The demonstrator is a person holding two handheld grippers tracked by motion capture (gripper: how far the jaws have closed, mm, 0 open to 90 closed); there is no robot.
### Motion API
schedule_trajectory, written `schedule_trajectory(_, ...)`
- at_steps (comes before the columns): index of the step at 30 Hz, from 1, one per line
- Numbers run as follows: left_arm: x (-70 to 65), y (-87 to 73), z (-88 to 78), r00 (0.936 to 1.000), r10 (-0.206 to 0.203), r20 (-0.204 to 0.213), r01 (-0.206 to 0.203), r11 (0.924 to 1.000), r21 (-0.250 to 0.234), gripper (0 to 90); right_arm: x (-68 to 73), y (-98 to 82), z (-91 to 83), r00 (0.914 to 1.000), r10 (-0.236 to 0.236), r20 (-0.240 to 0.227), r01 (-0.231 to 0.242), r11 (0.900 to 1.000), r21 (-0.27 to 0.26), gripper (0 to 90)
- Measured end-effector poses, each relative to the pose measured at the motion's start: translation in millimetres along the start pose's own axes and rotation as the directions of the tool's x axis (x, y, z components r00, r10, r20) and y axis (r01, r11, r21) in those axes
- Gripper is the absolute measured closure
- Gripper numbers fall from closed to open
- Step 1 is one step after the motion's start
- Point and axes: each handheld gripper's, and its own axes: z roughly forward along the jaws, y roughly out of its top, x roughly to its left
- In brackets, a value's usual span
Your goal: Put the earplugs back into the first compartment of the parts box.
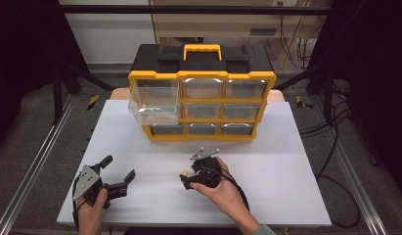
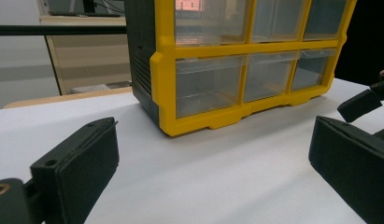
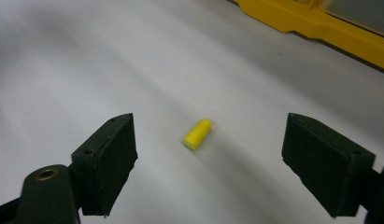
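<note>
We look down on a white desk [image 1: 286, 161] with a yellow and black drawer cabinet [image 1: 202, 98] standing at its far middle, a yellow handle [image 1: 202, 49] lying on its black top. The cabinet has three rows of clear drawers; the upper left drawer [image 1: 154, 105] is pulled out toward us, while the others sit flush in the frame.

At the near left of the desk, a hand [image 1: 91, 210] holds the left claw [image 1: 118, 169], whose jaws stand wide apart with nothing between them. In the left gripper view, that claw [image 2: 213, 163] faces the cabinet's lower left corner [image 2: 166, 126] across bare desk, and the tip of the other claw shows at the right edge.

Near the middle of the desk, the other hand [image 1: 223, 193] holds the right claw [image 1: 186, 177], tilted down toward the surface. In the right gripper view, its jaws are spread wide (again gripping nothing), and a small yellow cylinder [image 3: 197, 134] lies on its side on the desk between them, well apart from both pads and a little beyond their tips. We cannot tell what the cylinder is made of. In the high view, it shows as a small yellow speck [image 1: 187, 173] just at the claw's front. The cabinet's yellow base [image 3: 320, 23] crosses the upper right corner of that view, well apart from the cylinder.
</note>
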Motion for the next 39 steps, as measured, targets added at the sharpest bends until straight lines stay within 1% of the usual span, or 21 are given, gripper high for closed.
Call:
schedule_trajectory(3, 0.0, 0.0, 0.0, 1.0000, 0.001, 0.000, -0.001, 1.0000, 0.000, 1.2, 0.0, -0.6, 2.0, 0.9999, 0.013, 0.001, -0.013, 1.000, 0.009, 24.3)
schedule_trajectory(4, 0.0, 0.0, 0.0, 1.0000, 0.001, 0.000, -0.001, 1.0000, 0.001, 1.2, -0.3, -0.6, 2.5, 0.9999, 0.012, 0.004, -0.012, 1.000, 0.009, 27.2)
schedule_trajectory(5, 0.1, 0.0, 0.0, 1.0000, 0.001, 0.000, -0.001, 1.0000, 0.001, 1.2, 0.3, -0.5, 2.6, 0.9997, 0.025, 0.001, -0.025, 1.000, 0.008, 29.9)
schedule_trajectory(6, 0.1, 0.1, -0.1, 1.0000, 0.001, 0.000, -0.001, 1.0000, 0.000, 1.2, -0.7, -0.3, 2.9, 0.9999, 0.016, 0.000, -0.016, 1.000, 0.004, 32.9)
schedule_trajectory(10, 0.3, 0.1, -0.2, 1.0000, 0.001, -0.001, -0.001, 1.0000, 0.000, 1.2, -1.4, 1.1, 3.0, 0.9994, 0.032, -0.014, -0.032, 0.999, -0.009, 43.9)
schedule_trajectory(13, 0.4, 0.1, -0.2, 1.0000, 0.002, 0.000, -0.002, 1.0000, 0.000, 1.2, -1.8, 1.8, 4.4, 0.9988, 0.045, -0.020, -0.046, 0.999, -0.004, 50.2)
schedule_trajectory(15, 0.6, 0.0, -0.1, 1.0000, 0.001, 0.000, -0.001, 1.0000, 0.000, 1.2, -1.7, 1.9, 6.5, 0.9991, 0.035, -0.026, -0.035, 0.999, 0.002, 55.0)
schedule_trajectory(16, 0.7, -0.1, 0.0, 1.0000, 0.000, 0.001, 0.000, 1.0000, 0.000, 1.2, -1.7, 1.7, 8.2, 0.9993, 0.025, -0.027, -0.025, 1.000, 0.006, 56.2)
schedule_trajectory(17, 0.7, -0.1, 0.0, 1.0000, 0.000, 0.000, 0.000, 1.0000, 0.001, 1.2, -1.1, 1.7, 10.1, 0.9991, 0.031, -0.031, -0.030, 0.999, 0.017, 57.5)
schedule_trajectory(18, 0.7, 0.0, 0.0, 1.0000, 0.000, 0.000, 0.000, 1.0000, 0.001, 1.2, 0.5, 1.7, 14.9, 0.9992, 0.027, -0.031, -0.026, 0.999, 0.038, 59.4)
schedule_trajectory(20, 0.8, 0.0, -0.1, 1.0000, 0.000, 0.000, 0.000, 1.0000, 0.000, 1.2, 0.7, 1.7, 18.1, 0.9994, 0.017, -0.029, -0.016, 0.999, 0.044, 59.9)
schedule_trajectory(21, 0.7, 0.0, -0.1, 1.0000, 0.000, 0.000, 0.000, 1.0000, 0.001, 1.2, 2.0, 2.1, 21.1, 0.9991, 0.032, -0.028, -0.030, 0.998, 0.055, 60.2)
schedule_trajectory(22, 0.7, 0.0, -0.1, 1.0000, 0.000, 0.002, 0.000, 1.0000, 0.002, 1.2, 2.0, 2.1, 24.0, 0.9993, 0.027, -0.025, -0.026, 0.998, 0.062, 60.6)
schedule_trajectory(25, 0.3, 0.1, 0.0, 1.0000, 0.001, 0.003, -0.001, 1.0000, 0.001, 1.2, 2.5, 2.8, 31.8, 0.9990, 0.040, -0.018, -0.038, 0.996, 0.078, 61.6)
schedule_trajectory(26, 0.2, 0.1, 0.0, 1.0000, 0.001, 0.003, -0.001, 1.0000, 0.001, 1.2, 1.9, 2.9, 33.8, 0.9994, 0.031, -0.014, -0.030, 0.996, 0.078, 62.3)
schedule_trajectory(28, 0.4, 0.1, -0.2, 1.0000, 0.001, 0.004, -0.001, 1.0000, 0.002, 1.2, 3.9, 3.6, 35.9, 0.9990, 0.044, 0.000, -0.044, 0.994, 0.098, 63.3)
schedule_trajectory(30, 0.7, 0.1, -0.1, 1.0000, 0.001, 0.004, -0.001, 1.0000, 0.002, 1.2, 3.8, 3.3, 38.1, 0.9999, 0.017, -0.003, -0.016, 0.995, 0.098, 65.0)
schedule_trajectory(33, 0.4, 0.0, 0.4, 1.0000, 0.002, 0.005, -0.002, 1.0000, 0.002, 1.2, 6.5, 3.0, 39.4, 0.9999, 0.015, 0.004, -0.015, 0.994, 0.112, 69.2)
schedule_trajectory(35, 0.0, 0.0, 0.6, 1.0000, 0.003, 0.006, -0.003, 1.0000, 0.003, 1.2, 7.2, 2.3, 39.9, 1.0000, -0.006, 0.006, 0.006, 0.993, 0.120, 72.6)
schedule_trajectory(36, 0.0, -0.2, 0.7, 1.0000, 0.002, 0.008, -0.002, 1.0000, 0.004, 1.2, 8.4, 2.5, 39.5, 0.9999, -0.003, 0.013, 0.002, 0.992, 0.123, 75.1)
schedule_trajectory(39, -0.2, -0.2, 0.7, 1.0000, 0.002, 0.009, -0.002, 1.0000, 0.005, 1.2, 7.9, 2.1, 39.1, 0.9997, -0.026, 0.005, 0.025, 0.992, 0.126, 79.1)
